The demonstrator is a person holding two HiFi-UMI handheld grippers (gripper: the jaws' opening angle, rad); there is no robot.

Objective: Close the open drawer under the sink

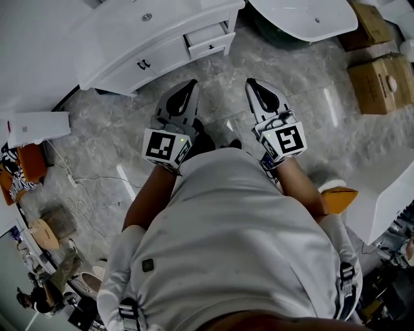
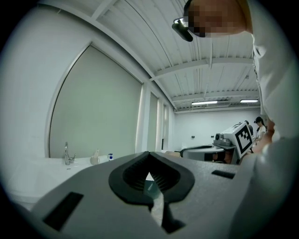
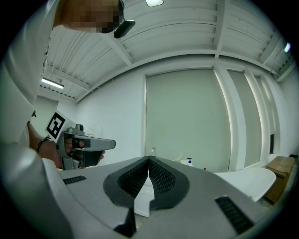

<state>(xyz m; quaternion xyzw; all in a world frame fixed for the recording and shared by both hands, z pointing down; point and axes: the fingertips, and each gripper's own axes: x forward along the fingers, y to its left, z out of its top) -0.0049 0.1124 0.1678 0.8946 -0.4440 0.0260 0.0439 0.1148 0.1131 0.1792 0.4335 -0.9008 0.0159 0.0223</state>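
In the head view a white vanity [image 1: 123, 48] with a sink stands at the upper left. One drawer [image 1: 208, 36] at its right end is pulled out. My left gripper [image 1: 192, 83] and right gripper [image 1: 251, 82] are side by side over the marble floor, pointing toward the vanity and well short of it. Both are shut with nothing between the jaws. In the left gripper view the closed tips [image 2: 149, 154] sit below a faucet [image 2: 67, 154] on the white countertop. The right gripper view shows its closed tips [image 3: 149, 158] under the faucet [image 3: 153, 150], with white cabinet showing through the gap below.
A white bathtub [image 1: 304, 16] lies right of the vanity. Cardboard boxes [image 1: 378, 81] stand at the upper right. A white box [image 1: 39, 126] and loose cables [image 1: 77, 187] are on the floor to the left. A white panel [image 1: 388, 194] leans at the right.
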